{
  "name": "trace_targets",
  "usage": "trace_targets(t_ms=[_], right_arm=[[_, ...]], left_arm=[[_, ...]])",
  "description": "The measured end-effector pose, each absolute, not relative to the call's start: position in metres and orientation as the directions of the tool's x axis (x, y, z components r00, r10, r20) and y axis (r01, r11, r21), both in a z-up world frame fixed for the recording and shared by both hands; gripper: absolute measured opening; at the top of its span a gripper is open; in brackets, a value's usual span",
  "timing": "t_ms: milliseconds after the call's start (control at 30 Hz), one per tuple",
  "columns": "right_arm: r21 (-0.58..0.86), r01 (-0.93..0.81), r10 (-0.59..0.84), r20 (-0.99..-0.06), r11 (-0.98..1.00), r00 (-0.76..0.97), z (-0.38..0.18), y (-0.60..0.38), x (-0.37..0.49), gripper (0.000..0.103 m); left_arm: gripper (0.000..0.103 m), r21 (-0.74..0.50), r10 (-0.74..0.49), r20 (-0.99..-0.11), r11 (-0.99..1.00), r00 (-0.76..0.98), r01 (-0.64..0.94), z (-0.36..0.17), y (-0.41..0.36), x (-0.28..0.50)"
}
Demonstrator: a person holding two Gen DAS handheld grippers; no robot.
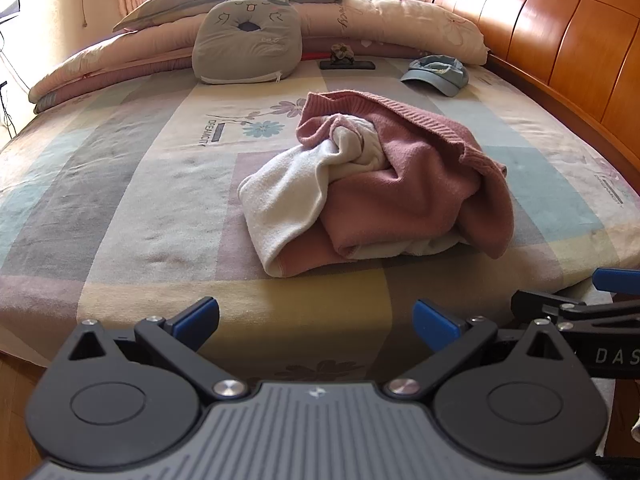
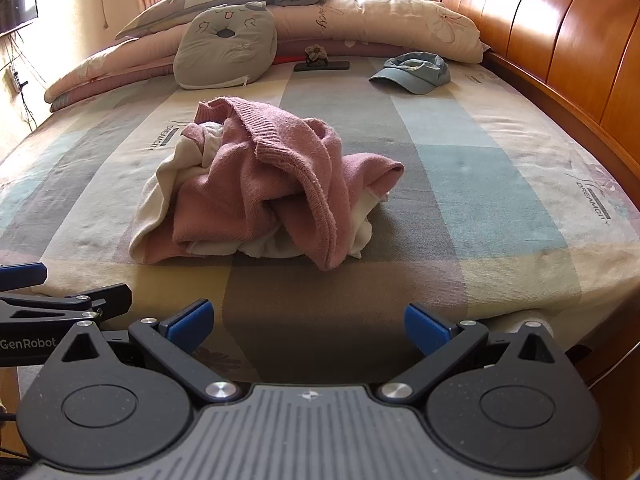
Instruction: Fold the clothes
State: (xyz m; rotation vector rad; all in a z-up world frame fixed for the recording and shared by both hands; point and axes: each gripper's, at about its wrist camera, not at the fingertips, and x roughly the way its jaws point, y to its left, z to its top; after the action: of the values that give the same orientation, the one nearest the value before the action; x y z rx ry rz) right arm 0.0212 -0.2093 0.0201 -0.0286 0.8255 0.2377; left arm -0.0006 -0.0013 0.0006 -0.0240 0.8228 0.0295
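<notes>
On the bed [image 1: 120, 184], crumpled pink sweater [image 1: 400, 184]; both tools [image 1: 316, 322] [image 2: 308, 322] released, empty.

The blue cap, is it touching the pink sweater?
Apart. The right wrist view shows the cap lying farther up the bed, with bare sheet between it and the sweater.

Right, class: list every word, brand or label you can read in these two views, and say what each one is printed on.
"DREAMCITY": printed on the bed sheet, left of the crumpled pink sweater; again near the sheet's right edge in the right wrist view.
"GenRobot": on the left tongs.
"DAS": cut off at the frame edge, on the right tongs.
Cursive script on the folded quilt: too blurred to read.
</notes>
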Motion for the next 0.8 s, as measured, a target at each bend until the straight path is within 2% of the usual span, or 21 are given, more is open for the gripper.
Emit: trace_targets(t_ms=[800], right_arm=[[0.06, -0.229, 0.198, -0.736, 0.972, 0.648, 0.0202, -0.2069, 0.0229, 0.103]], left_arm=[[0.102, -0.014, 0.02, -0.74, 0.999, 0.673, -0.045, -0.0007, 0.0009, 0.0008]])
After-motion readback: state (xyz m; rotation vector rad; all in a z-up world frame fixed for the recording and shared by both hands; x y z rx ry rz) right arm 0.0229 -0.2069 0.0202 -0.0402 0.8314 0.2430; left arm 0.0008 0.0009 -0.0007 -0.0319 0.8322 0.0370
